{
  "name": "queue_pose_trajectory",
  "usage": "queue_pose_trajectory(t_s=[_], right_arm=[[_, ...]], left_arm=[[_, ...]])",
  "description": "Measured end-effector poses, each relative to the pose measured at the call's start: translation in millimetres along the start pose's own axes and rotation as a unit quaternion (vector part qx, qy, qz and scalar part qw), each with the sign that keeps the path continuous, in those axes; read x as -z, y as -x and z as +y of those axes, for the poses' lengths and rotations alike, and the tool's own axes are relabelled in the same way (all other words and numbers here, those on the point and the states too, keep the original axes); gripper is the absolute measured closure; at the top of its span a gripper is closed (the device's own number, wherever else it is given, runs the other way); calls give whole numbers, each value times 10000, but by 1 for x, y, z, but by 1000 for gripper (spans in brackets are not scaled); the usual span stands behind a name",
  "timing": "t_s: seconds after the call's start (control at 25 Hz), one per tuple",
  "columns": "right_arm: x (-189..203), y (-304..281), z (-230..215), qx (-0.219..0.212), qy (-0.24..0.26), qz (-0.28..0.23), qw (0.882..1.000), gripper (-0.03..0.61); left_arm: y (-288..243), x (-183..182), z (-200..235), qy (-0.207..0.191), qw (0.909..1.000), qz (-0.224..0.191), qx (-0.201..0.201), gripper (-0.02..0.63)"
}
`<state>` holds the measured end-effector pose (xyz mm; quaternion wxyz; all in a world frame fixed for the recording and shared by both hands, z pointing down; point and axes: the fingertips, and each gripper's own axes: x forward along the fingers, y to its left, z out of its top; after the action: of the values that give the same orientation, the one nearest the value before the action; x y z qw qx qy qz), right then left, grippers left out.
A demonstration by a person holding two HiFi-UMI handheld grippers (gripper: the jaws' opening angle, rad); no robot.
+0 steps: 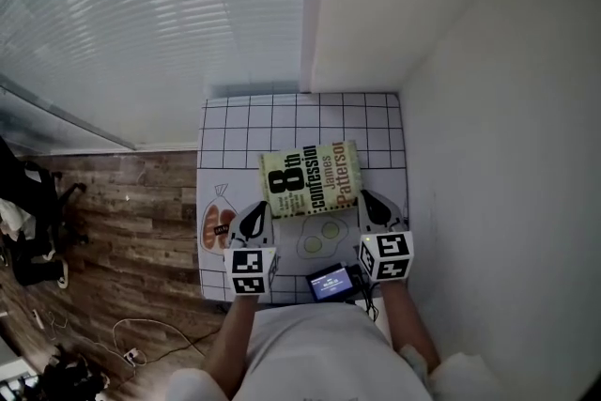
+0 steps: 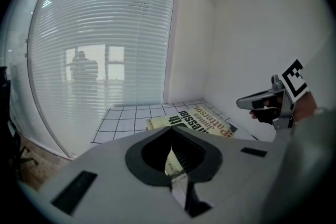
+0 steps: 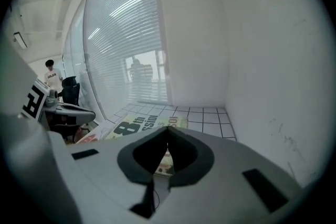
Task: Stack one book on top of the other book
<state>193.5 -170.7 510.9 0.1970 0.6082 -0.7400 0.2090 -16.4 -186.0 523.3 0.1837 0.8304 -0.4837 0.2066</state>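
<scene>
A yellow-green paperback book [image 1: 310, 178] with large black print lies flat on the white gridded table [image 1: 235, 122]. Only this one cover shows; I cannot tell whether a second book lies beneath it. My left gripper [image 1: 261, 207] hovers at the book's near left corner, shut and empty. Off the near right corner my right gripper [image 1: 366, 198] is also shut with nothing in it. In the left gripper view the book [image 2: 205, 122] lies beyond the closed jaws [image 2: 170, 128], with the right gripper [image 2: 244, 103] off to the side. The right gripper view shows the book [image 3: 137, 126] past its closed tips [image 3: 168, 128].
A mat printed with fried eggs [image 1: 319, 239] and bread covers the table's near part. A small device with a lit screen [image 1: 331, 282] sits at the near edge. A white wall [image 1: 488, 155] borders the right, blinds [image 1: 141, 14] the back, and wooden floor [image 1: 122, 202] the left.
</scene>
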Motion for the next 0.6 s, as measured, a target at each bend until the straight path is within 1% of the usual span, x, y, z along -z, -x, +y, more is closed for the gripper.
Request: queue_pose_trajectory(t_s=[0.12,0.24,0.4,0.6], right_arm=[[-11,16,6,-16,-69,-273,9996,571],[-25,34,13,-65,-86,-596,9982,571],[-45,57,24,-169,26,-939,9954,571],[-72,77,40,-282,203,-1313,9907,571]], left_arm=[[14,-12,-4,-40,9997,-245,16,603],[29,-33,-10,-140,9980,-623,36,604],[54,-62,-19,-268,9932,-1131,114,604],[82,-85,-22,-349,9870,-1566,32,604]])
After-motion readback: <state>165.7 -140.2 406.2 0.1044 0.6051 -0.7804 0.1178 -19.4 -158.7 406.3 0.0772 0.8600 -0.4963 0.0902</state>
